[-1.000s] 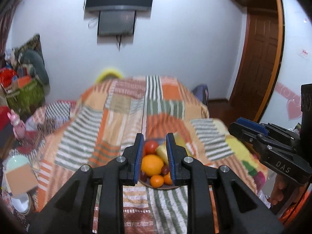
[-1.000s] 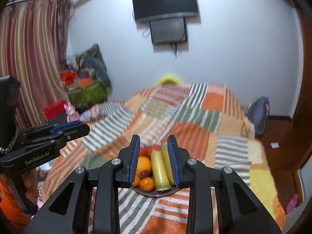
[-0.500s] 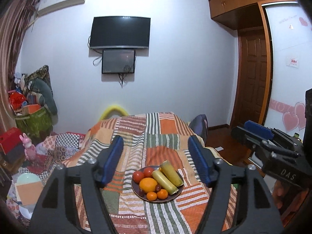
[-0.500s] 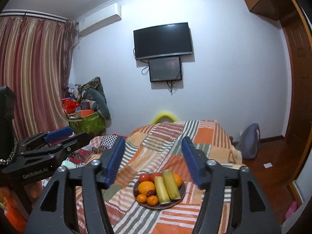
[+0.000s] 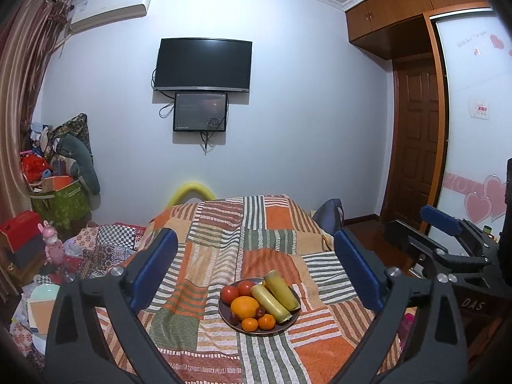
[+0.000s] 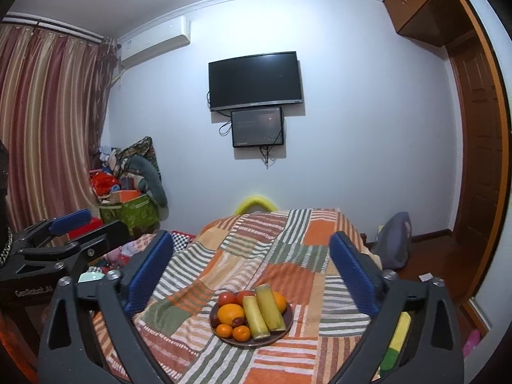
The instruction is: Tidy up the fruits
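Observation:
A dark round plate [image 5: 286, 328] [image 6: 286, 328] of fruit sits on a striped patchwork blanket [image 5: 265, 240] [image 6: 288, 236]. It holds a large orange [image 5: 244, 307] [image 6: 230, 313], tomatoes [image 5: 229, 293] [image 6: 226, 298], two small mandarins [image 5: 257, 323] [image 6: 233, 332], dark grapes and two yellow-green cylinders [image 5: 275, 294] [image 6: 262, 313]. My left gripper [image 5: 256, 262] is wide open and empty, above and short of the plate. My right gripper [image 6: 252, 259] is also wide open and empty. Each gripper shows at the edge of the other's view, the right [image 5: 448, 243] and the left [image 6: 60, 240].
A TV [image 5: 203, 64] and a smaller screen hang on the far wall. Bags and clutter [image 5: 57, 188] pile at the left by a striped curtain [image 6: 48, 128]. A wooden door [image 5: 412, 147] and wardrobe stand at the right. A backpack [image 6: 393, 240] lies beside the bed.
Both grippers went from nearly shut to wide open. Both views tilted up and pulled back, so the plate now shows whole between the fingers.

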### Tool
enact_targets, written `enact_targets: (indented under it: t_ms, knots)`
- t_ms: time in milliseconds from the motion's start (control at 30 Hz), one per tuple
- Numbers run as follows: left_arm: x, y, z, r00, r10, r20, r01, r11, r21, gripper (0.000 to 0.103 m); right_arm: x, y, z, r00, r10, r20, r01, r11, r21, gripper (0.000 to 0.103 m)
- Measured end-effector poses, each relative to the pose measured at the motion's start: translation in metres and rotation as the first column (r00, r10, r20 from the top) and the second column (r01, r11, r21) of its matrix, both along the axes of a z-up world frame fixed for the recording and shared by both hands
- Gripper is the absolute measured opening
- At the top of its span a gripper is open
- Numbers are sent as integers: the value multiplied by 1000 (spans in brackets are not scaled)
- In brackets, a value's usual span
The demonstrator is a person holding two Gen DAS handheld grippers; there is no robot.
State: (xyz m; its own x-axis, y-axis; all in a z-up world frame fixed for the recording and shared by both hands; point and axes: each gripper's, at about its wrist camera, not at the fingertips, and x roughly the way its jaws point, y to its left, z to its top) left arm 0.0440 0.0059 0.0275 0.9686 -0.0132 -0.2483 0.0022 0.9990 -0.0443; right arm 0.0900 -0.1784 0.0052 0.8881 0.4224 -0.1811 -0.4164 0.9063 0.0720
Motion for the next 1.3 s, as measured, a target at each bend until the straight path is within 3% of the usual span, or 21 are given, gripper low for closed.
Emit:
enact_targets:
  t_ms: [1300]
  knots:
    - [-3, -6, 3, 1000, -6, 3, 6, 1000, 7, 103, -10, -9, 6, 1000, -25, 11, 25, 1000, 12, 103]
